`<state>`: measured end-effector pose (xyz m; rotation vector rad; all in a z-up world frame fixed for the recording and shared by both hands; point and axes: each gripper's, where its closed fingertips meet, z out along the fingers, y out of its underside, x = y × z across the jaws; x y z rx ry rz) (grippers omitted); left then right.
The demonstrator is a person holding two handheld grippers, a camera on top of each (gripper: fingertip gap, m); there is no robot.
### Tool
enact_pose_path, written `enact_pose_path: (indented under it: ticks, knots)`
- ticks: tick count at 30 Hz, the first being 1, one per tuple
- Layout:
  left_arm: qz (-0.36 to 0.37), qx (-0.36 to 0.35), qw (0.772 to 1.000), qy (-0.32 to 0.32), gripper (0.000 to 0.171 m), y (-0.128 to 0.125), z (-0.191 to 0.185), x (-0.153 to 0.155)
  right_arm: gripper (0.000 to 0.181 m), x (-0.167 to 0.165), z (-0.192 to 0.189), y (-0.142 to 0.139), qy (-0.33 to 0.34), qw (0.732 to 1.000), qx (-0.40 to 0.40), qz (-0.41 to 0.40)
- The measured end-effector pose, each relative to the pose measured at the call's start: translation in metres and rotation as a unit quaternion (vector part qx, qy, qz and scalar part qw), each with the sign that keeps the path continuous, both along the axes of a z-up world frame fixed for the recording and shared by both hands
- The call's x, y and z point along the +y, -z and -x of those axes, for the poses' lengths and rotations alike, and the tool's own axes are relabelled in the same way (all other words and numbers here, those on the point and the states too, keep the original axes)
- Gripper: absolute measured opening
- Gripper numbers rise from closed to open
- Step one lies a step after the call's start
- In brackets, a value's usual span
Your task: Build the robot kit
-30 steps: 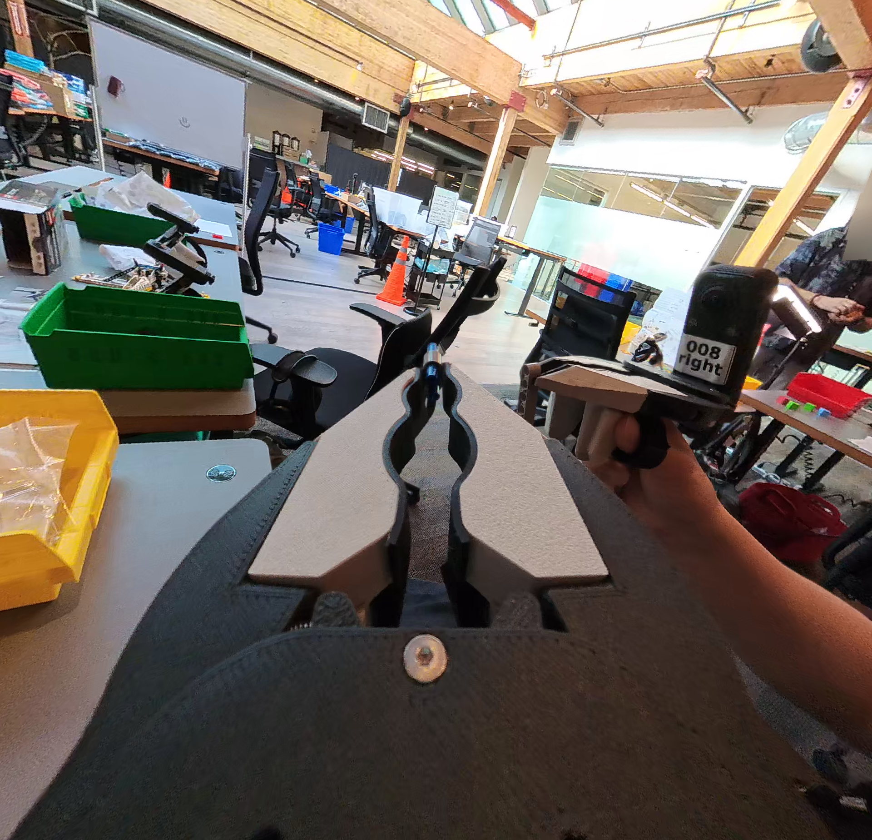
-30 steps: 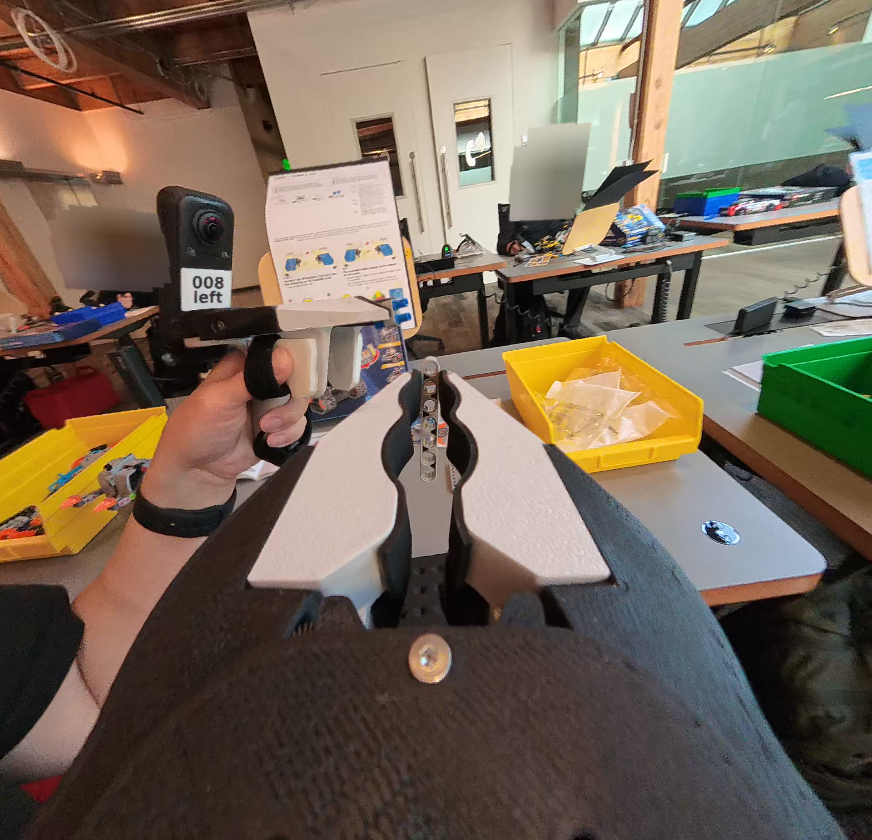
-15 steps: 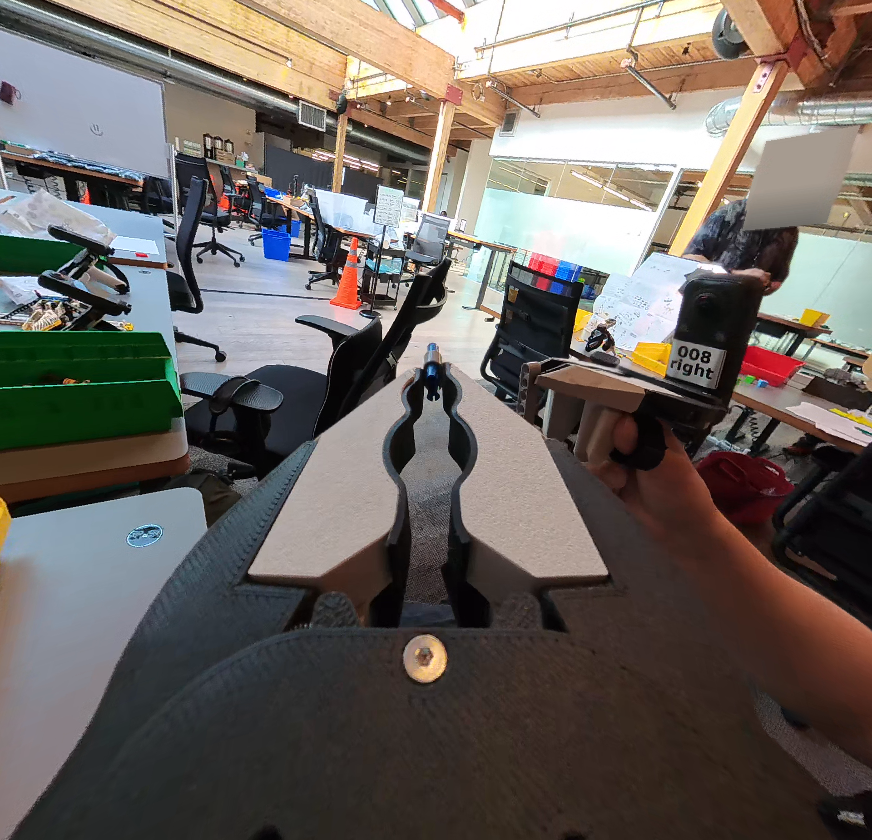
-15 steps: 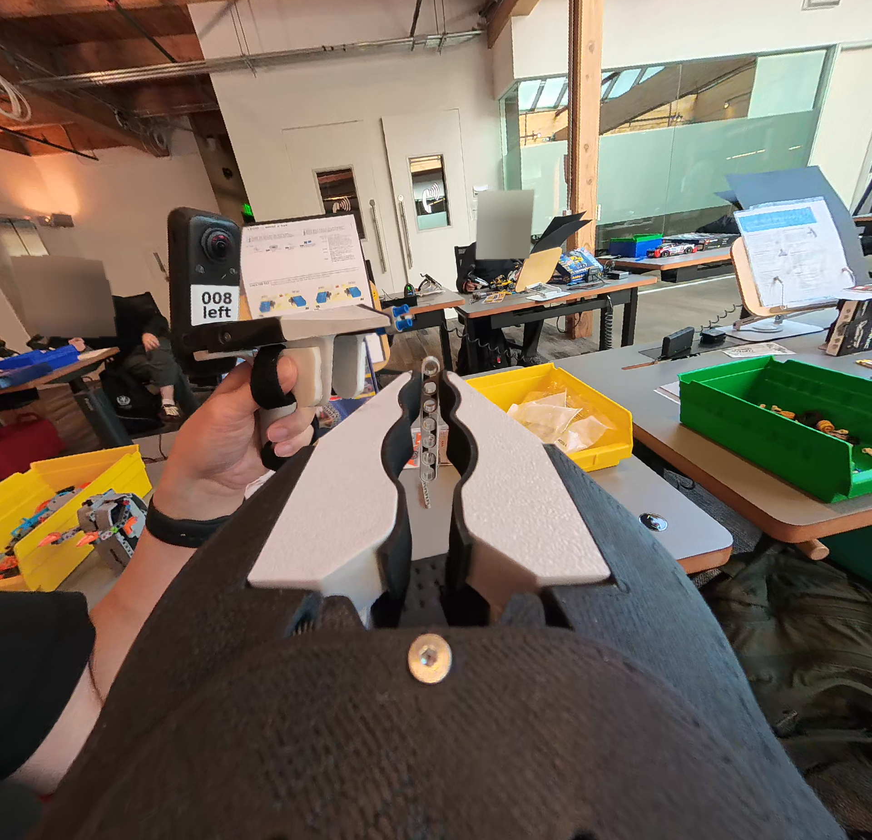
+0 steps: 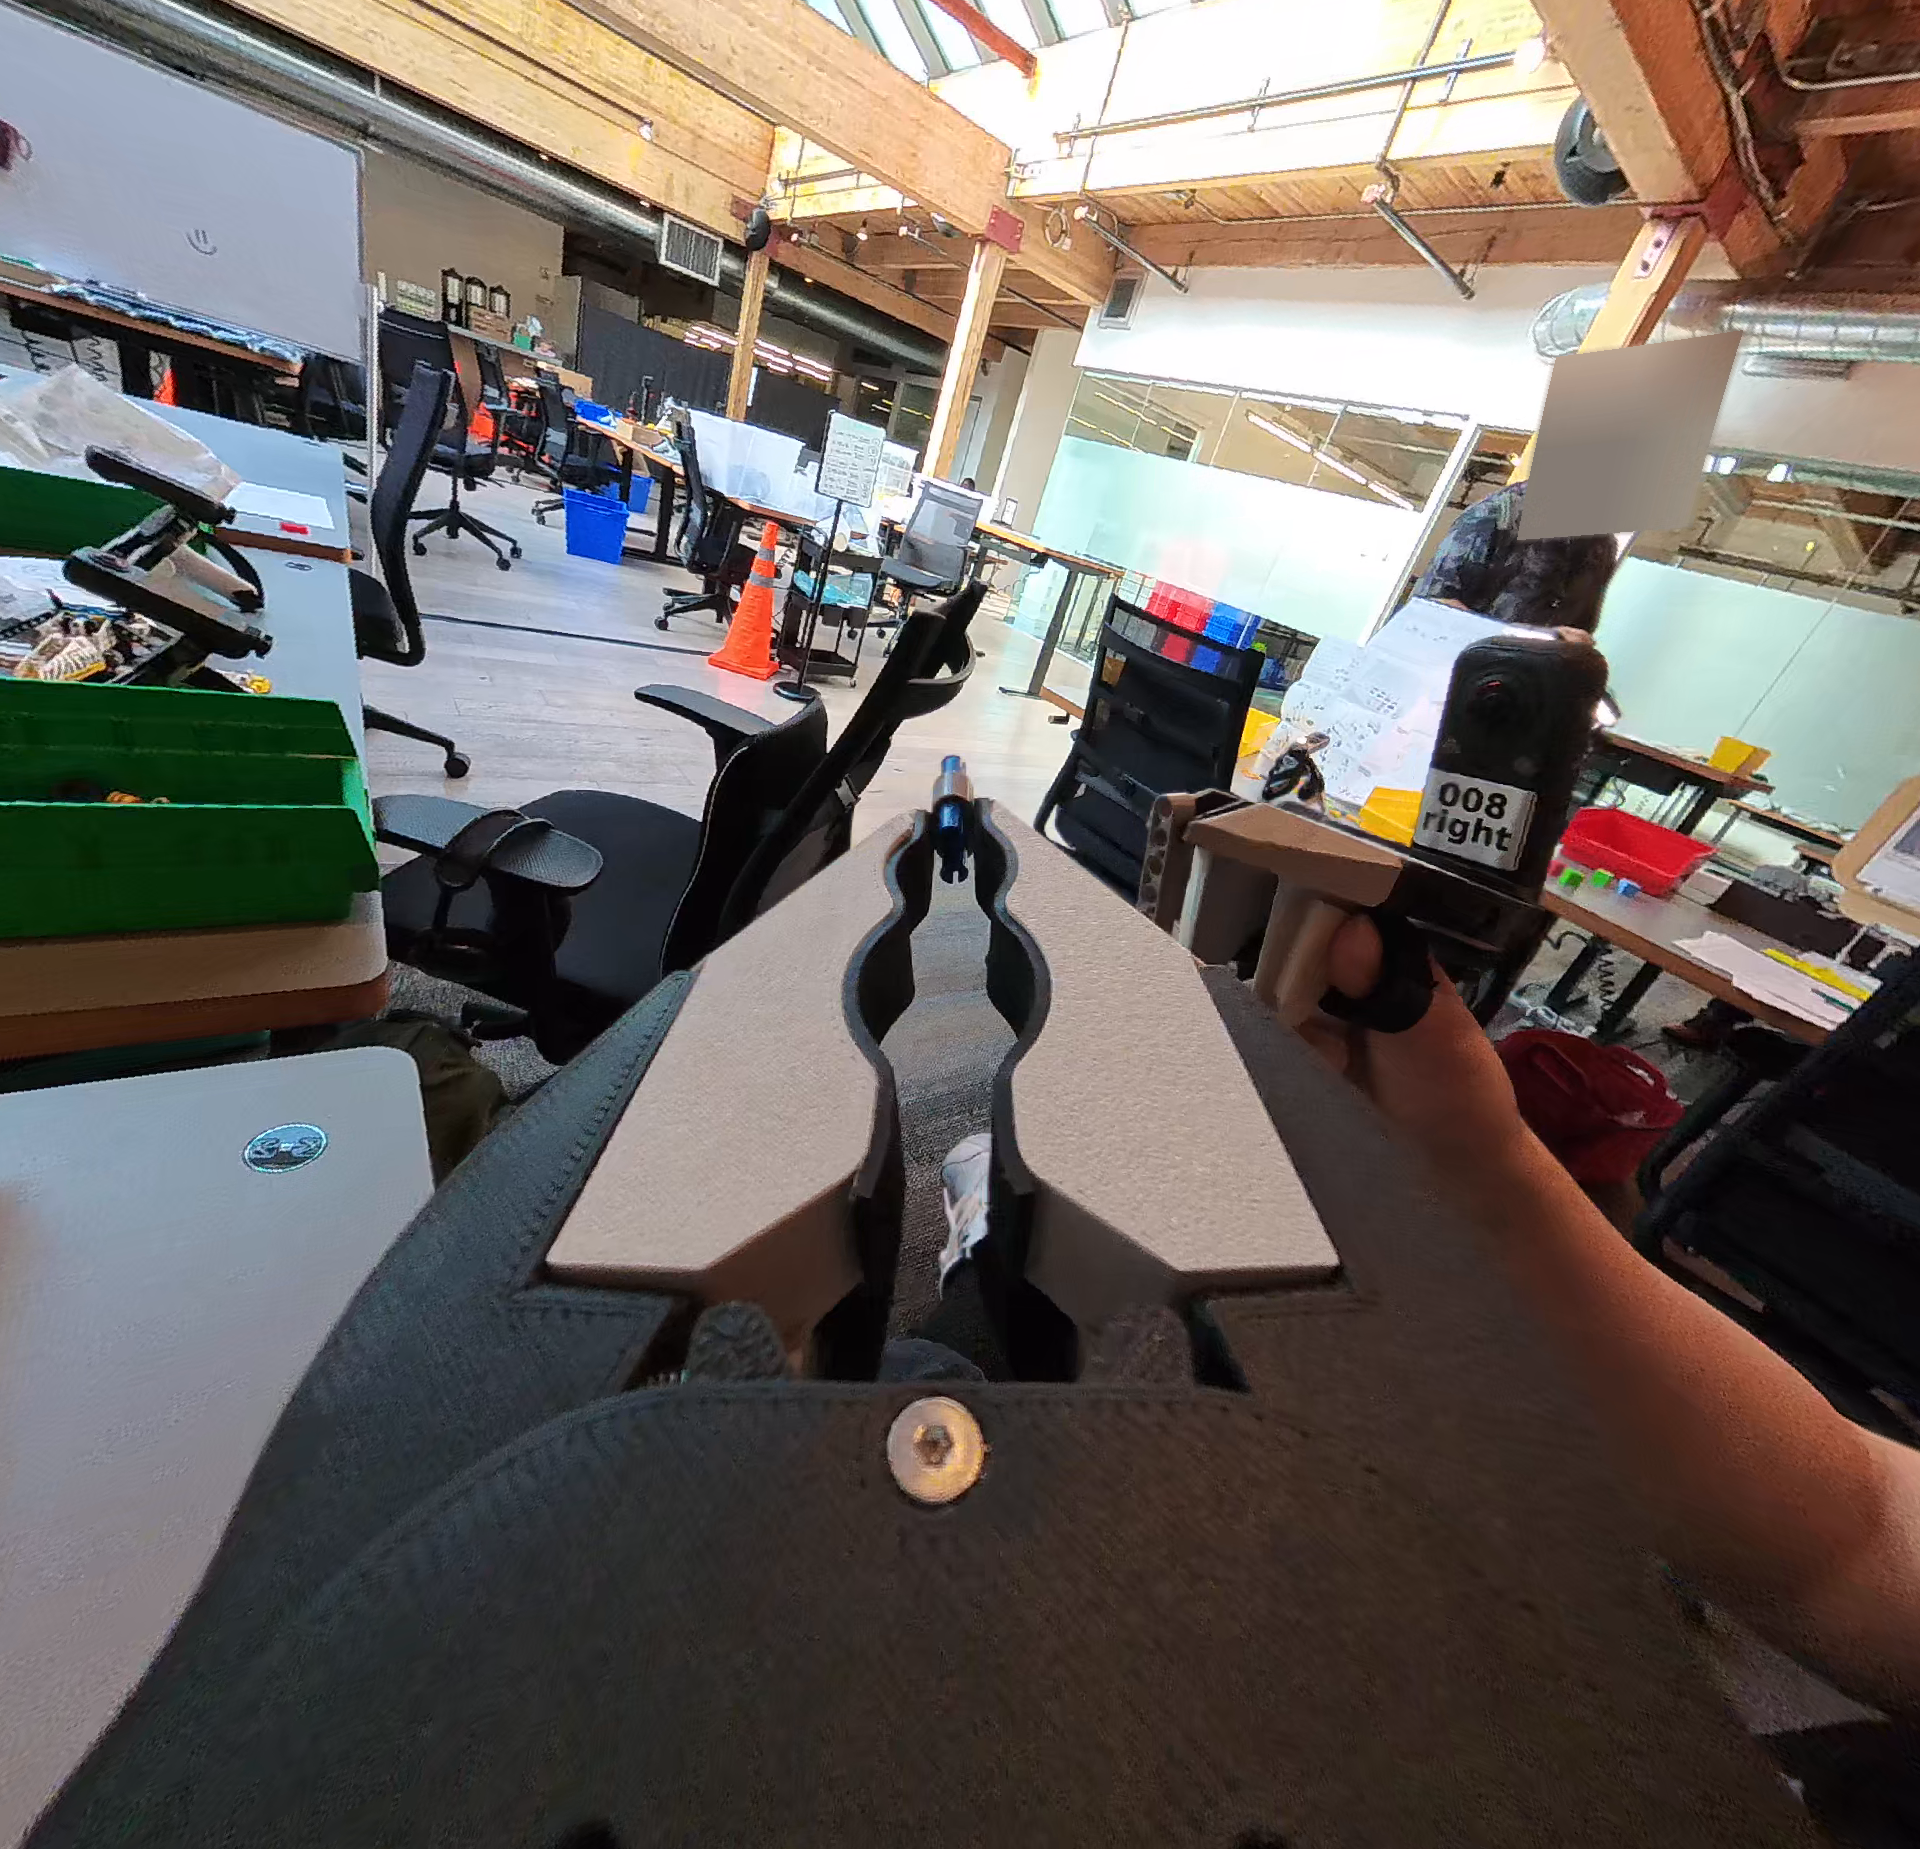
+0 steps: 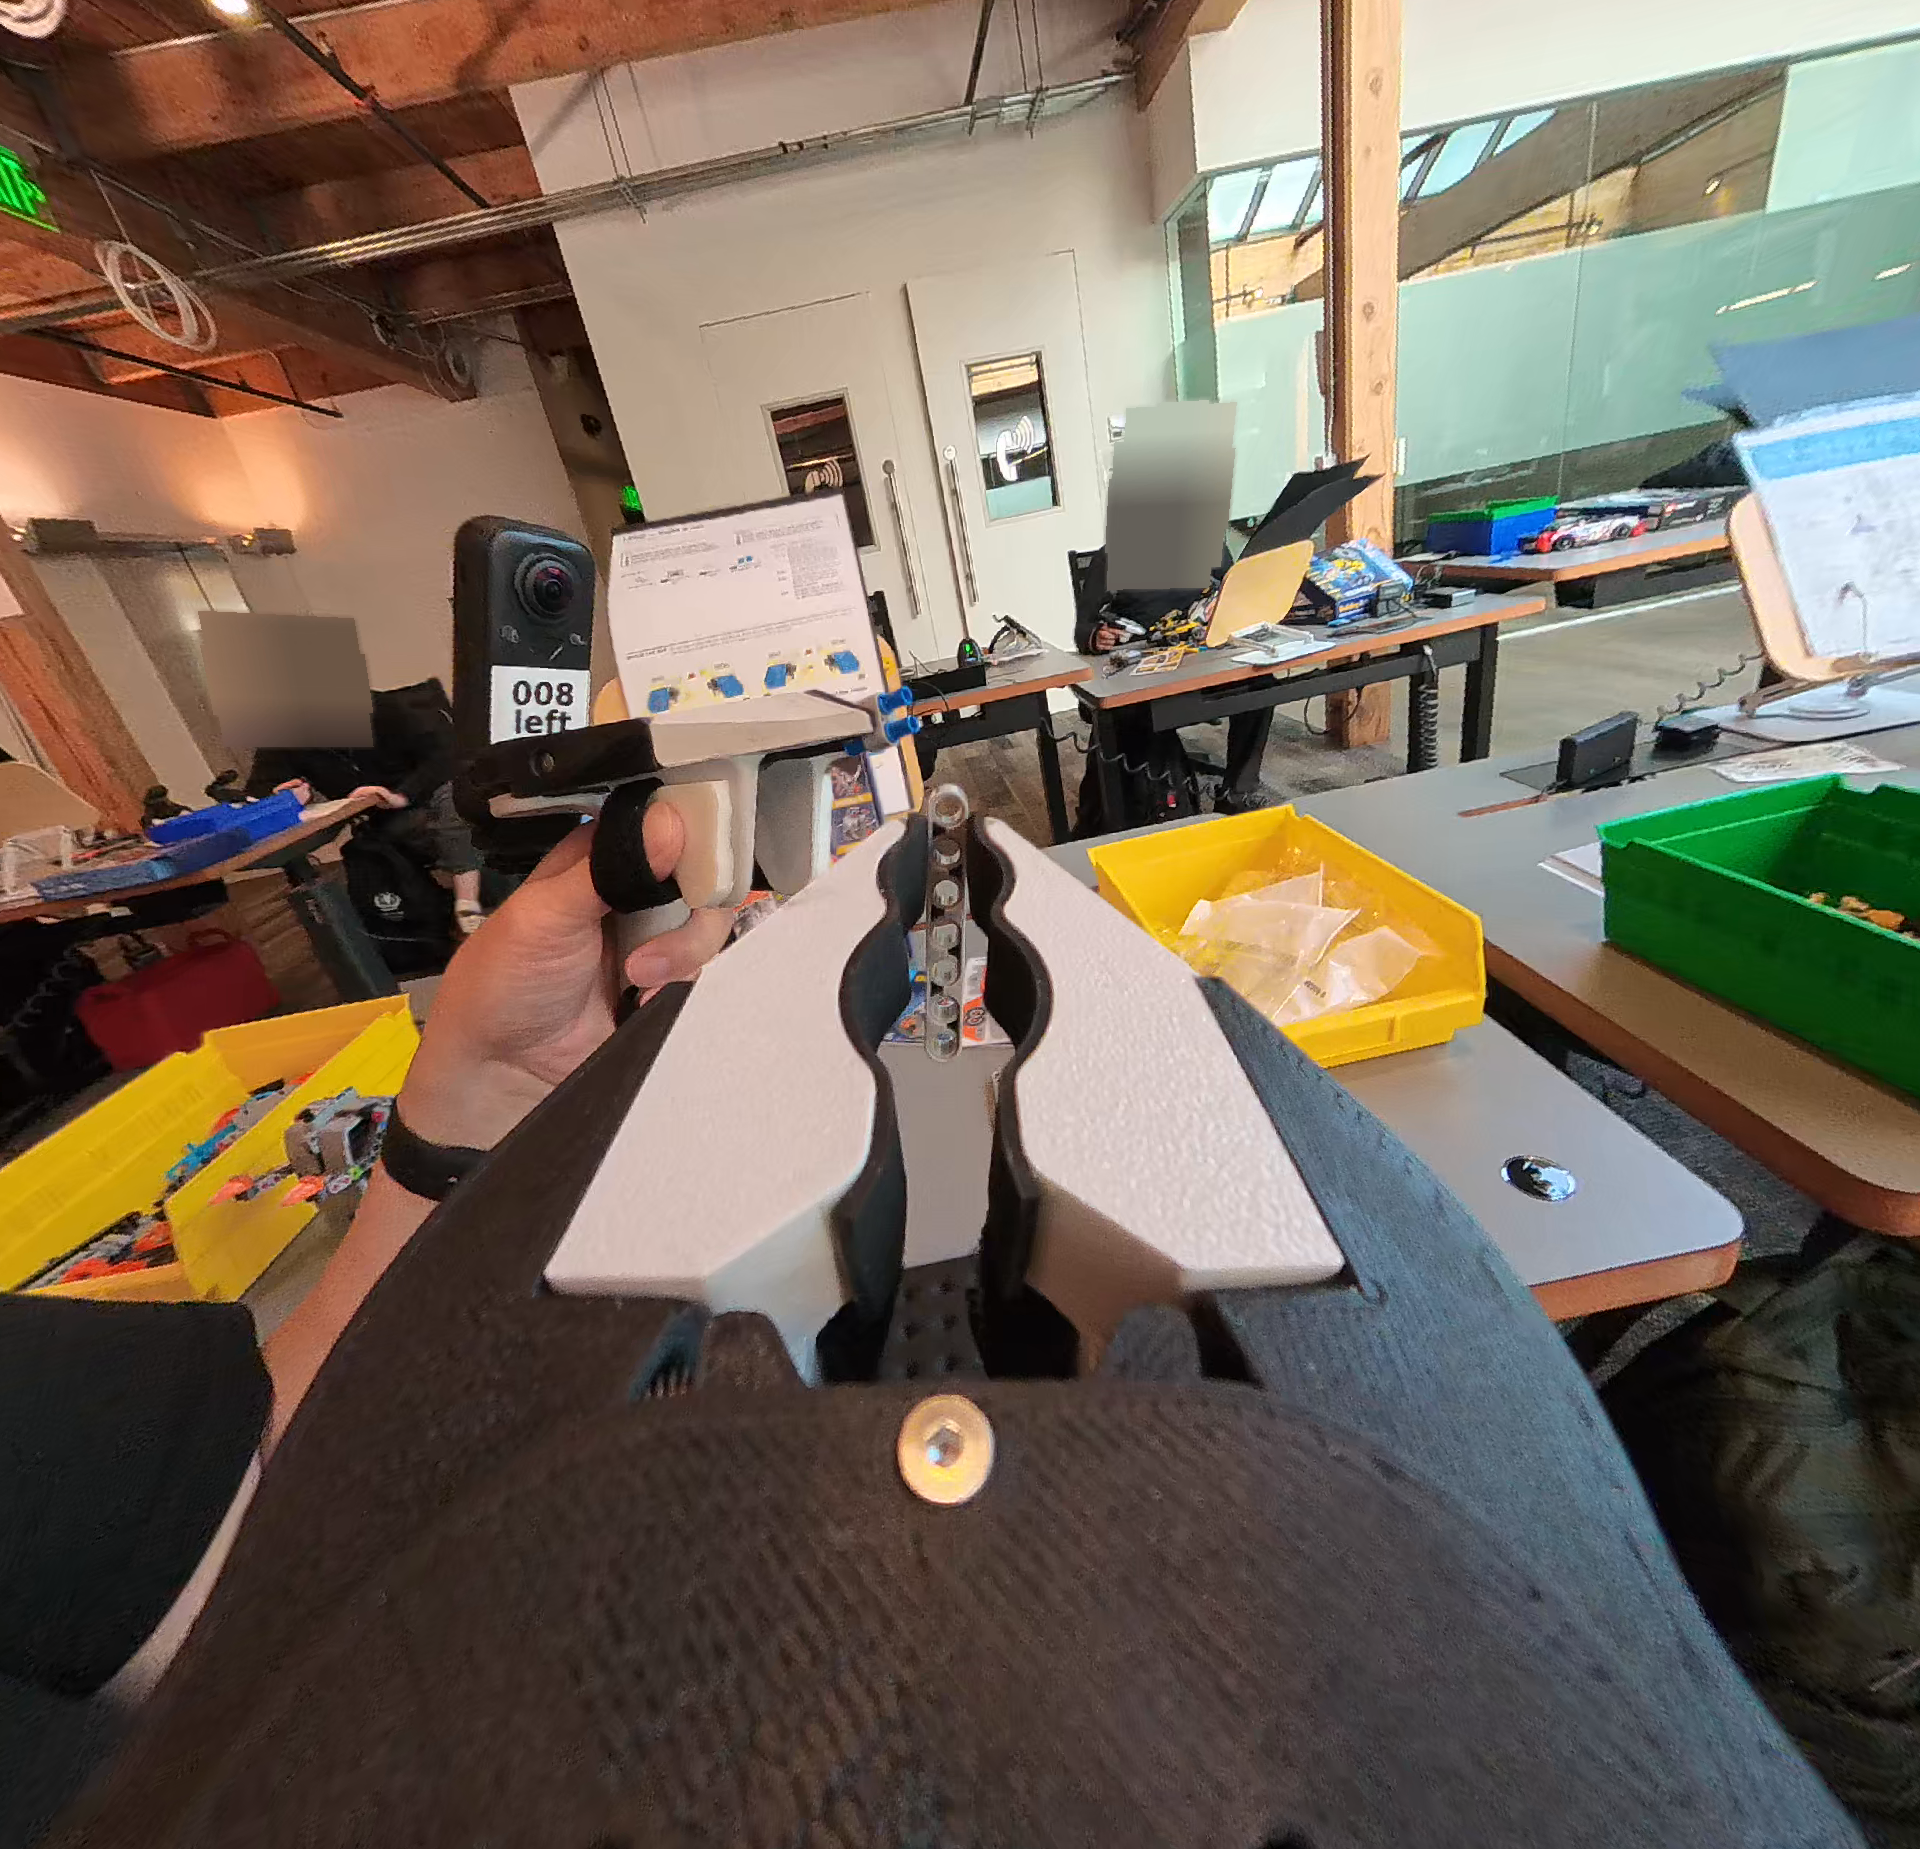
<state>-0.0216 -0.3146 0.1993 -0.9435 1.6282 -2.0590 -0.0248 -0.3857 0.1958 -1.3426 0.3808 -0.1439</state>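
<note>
Here, two tools, both raised above the counter (image 6: 1455,1124). Left tool (image 5: 951,833): clamped narrow on one small blue pin (image 5: 950,823), held upright at the fingertips; in the right wrist view, two blue pin ends (image 6: 891,713) poking from its tip. Right tool (image 6: 948,843): closed narrow on one grey beam (image 6: 943,926) with a row of round holes, standing upright between the pads. Left to right in the right wrist view: two yellow bins (image 6: 125,1176) of mixed parts, one hand (image 6: 551,958) gripping the left tool, one yellow bin of clear bags (image 6: 1382,1010), one green bin (image 6: 1745,926).
</note>
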Motion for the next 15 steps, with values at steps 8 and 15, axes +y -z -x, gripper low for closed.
enact_pose_path:
  ticks: [8,15]
  knots:
    - [-0.001,-0.019,1.000,0.014,0.006,-0.014,0.003,-0.022,0.005,-0.017,0.009,-0.012,0.018,1.000,-0.019,-0.006]
    - [0.006,-0.025,0.999,0.024,0.006,-0.023,-0.002,-0.029,0.005,-0.033,0.005,-0.012,0.038,0.999,-0.021,-0.002]
